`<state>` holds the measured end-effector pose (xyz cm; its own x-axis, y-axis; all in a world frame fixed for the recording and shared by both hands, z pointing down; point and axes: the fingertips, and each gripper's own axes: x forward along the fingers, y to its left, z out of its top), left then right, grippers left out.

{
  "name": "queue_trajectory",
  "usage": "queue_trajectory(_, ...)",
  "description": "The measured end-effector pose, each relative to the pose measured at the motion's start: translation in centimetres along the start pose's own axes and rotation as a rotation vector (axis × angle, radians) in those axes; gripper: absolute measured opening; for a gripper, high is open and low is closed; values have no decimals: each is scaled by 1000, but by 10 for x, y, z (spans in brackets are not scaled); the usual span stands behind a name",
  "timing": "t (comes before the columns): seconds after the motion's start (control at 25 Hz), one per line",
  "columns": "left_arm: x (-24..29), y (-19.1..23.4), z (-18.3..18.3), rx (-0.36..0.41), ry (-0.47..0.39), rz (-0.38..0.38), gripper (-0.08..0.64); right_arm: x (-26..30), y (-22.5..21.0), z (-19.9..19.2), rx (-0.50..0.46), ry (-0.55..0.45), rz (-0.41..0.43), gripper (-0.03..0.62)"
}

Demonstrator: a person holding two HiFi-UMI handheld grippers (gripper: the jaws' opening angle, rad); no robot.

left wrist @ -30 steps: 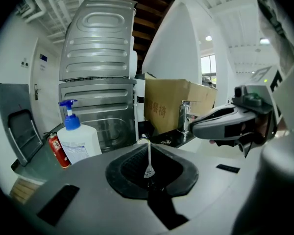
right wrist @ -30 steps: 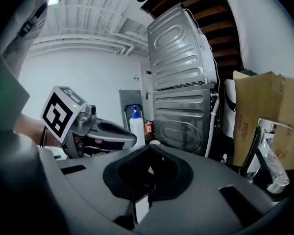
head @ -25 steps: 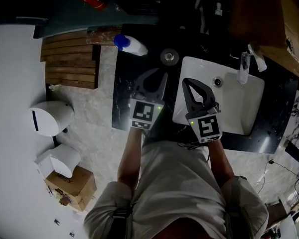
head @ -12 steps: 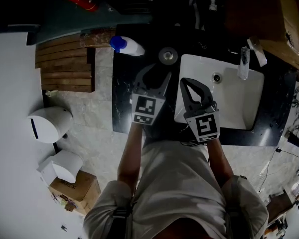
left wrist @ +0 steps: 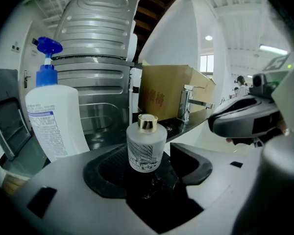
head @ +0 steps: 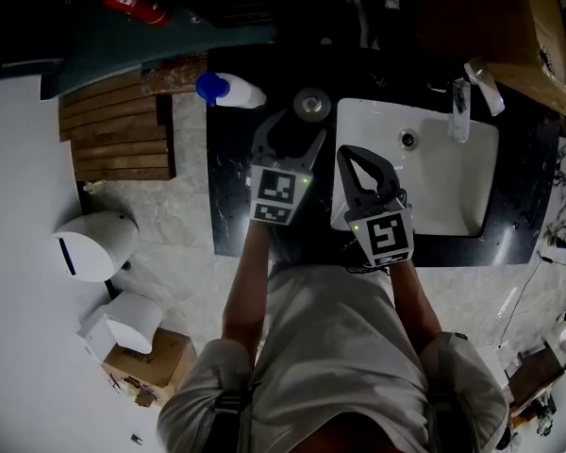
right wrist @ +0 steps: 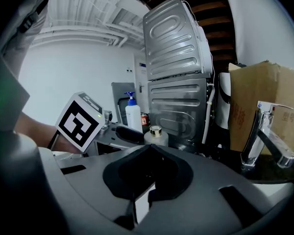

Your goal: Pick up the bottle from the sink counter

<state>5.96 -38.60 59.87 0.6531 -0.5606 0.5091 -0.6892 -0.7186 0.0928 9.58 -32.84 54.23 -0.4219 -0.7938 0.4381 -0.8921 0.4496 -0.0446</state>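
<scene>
Moved forward across table [head: 234, 192] since 1 s ago: left hand-held gripper [left wrist: 147, 169], jaws opening, nothing clamped. Frosted gold-capped bottle [left wrist: 146, 145]: upright on table at jaw mouth, untouched. Right hand-held gripper [right wrist: 148, 153]: closed, empty. Grasp pending.

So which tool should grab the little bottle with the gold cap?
The left tool: its jaws are opening, and the bottle stands right between their tips, untouched. The right tool is shut and sits off to the side, by the sink.
</scene>
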Motion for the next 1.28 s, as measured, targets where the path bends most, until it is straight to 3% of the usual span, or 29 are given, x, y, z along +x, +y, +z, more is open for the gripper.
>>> queue_trajectory(0.44,23,5,0,13,9,-48,308,2,0,-9,21,30,-27,-5)
queue_trajectory(1.28,40,1,-1,71,8,-73,319,-6,-8,-16,41,37,-81,-5)
